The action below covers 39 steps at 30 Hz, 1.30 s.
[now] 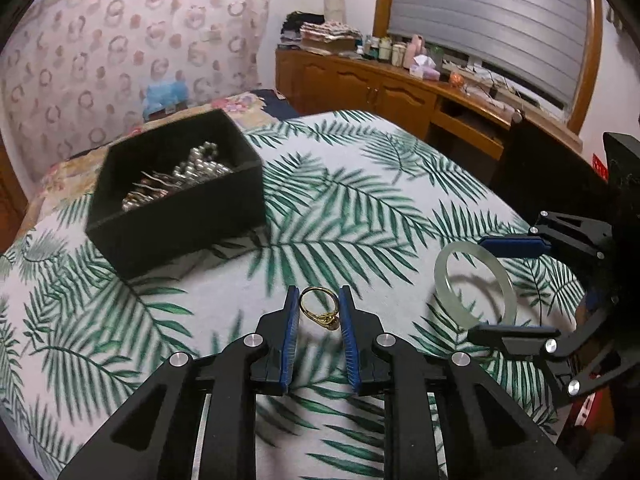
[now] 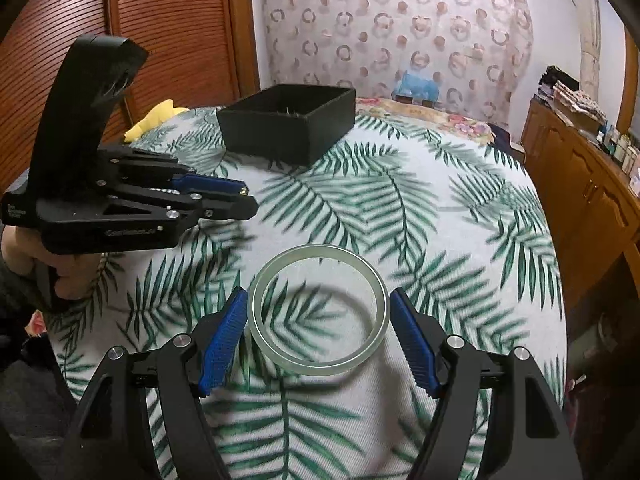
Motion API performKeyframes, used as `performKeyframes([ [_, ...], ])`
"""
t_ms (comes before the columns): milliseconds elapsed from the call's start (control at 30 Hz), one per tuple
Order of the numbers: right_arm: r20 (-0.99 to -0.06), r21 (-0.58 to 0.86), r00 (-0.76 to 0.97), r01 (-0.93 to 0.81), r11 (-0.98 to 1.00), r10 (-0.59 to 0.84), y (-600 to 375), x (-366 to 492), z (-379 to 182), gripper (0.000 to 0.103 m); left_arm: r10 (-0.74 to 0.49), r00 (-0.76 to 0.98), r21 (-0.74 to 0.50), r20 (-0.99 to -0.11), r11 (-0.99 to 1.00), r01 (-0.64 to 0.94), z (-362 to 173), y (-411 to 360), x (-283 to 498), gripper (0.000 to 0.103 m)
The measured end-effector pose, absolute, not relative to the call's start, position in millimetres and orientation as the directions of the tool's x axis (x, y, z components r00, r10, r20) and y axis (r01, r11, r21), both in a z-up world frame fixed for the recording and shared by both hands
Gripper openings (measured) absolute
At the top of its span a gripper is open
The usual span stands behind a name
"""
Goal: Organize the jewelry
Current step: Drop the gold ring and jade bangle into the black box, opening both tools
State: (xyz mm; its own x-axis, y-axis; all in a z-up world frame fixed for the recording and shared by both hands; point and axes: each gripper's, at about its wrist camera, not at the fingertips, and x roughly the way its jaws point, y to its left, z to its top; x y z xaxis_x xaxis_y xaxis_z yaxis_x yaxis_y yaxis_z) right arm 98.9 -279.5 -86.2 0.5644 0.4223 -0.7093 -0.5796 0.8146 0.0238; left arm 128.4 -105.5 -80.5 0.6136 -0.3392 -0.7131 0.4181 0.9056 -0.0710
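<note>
Jewelry is partly sorted already: the black box (image 1: 176,196) on the leaf-print cloth (image 1: 340,216) holds a heap of pearl beads (image 1: 200,164) and some silvery pieces, so I judge that a good share of the work is done. Two pieces are out of the box, and each is in hand. The left gripper (image 1: 319,312) has its blue pads closed narrow on a gold ring (image 1: 318,306), which stands upright between them and appears lifted clear of the cloth, near the box but not yet over it. The right gripper (image 2: 318,320) is spread wide around a pale green bangle (image 2: 318,308); its left pad touches the bangle's rim or lies just beside it, while a small gap shows at the other pad, so I cannot tell whether the grip is firm. A shadow under the bangle suggests that it is tilted or raised off the cloth rather than lying flat. The box sits well apart from the bangle, toward the far edge of the cloth. What is left, as I judge it, is to carry the ring and then the bangle to the box and release them inside; no other loose jewelry shows on the cloth in either view.
</note>
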Motion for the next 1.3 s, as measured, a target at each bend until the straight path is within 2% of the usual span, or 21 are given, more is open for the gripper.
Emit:
performKeyframes([
  [433,-0.691,-0.006,0.572,-0.616,0.788,0.442,-246.9,170.0,-57.1,0.075,-0.312,0.686,-0.075,-0.657,0.933,0.353,-40.3,-57.5,175.5,0.019],
  [1000,-0.682,-0.043,0.576,-0.647,0.761,0.451,-215.1,233.0,-35.4,0.075,-0.257,0.718,-0.086,-0.647,0.960,0.267,-37.1,-21.1,223.7,0.021],
  [1200,-0.675,-0.036,0.567,-0.665,0.746,0.473,-195.0,249.5,-32.3,0.075,-0.205,0.740,-0.070,-0.641,0.975,0.209,-36.4,-5.7,223.0,0.058],
  [1267,-0.673,-0.046,0.571,-0.668,0.743,0.471,-188.3,254.2,-32.8,0.075,-0.191,0.747,-0.081,-0.637,0.980,0.182,-36.3,0.9,222.8,0.081],
  [1300,-0.672,-0.049,0.570,-0.670,0.741,0.472,-184.3,256.6,-33.0,0.075,-0.180,0.754,-0.086,-0.632,0.983,0.163,-36.1,5.9,221.4,0.084],
])
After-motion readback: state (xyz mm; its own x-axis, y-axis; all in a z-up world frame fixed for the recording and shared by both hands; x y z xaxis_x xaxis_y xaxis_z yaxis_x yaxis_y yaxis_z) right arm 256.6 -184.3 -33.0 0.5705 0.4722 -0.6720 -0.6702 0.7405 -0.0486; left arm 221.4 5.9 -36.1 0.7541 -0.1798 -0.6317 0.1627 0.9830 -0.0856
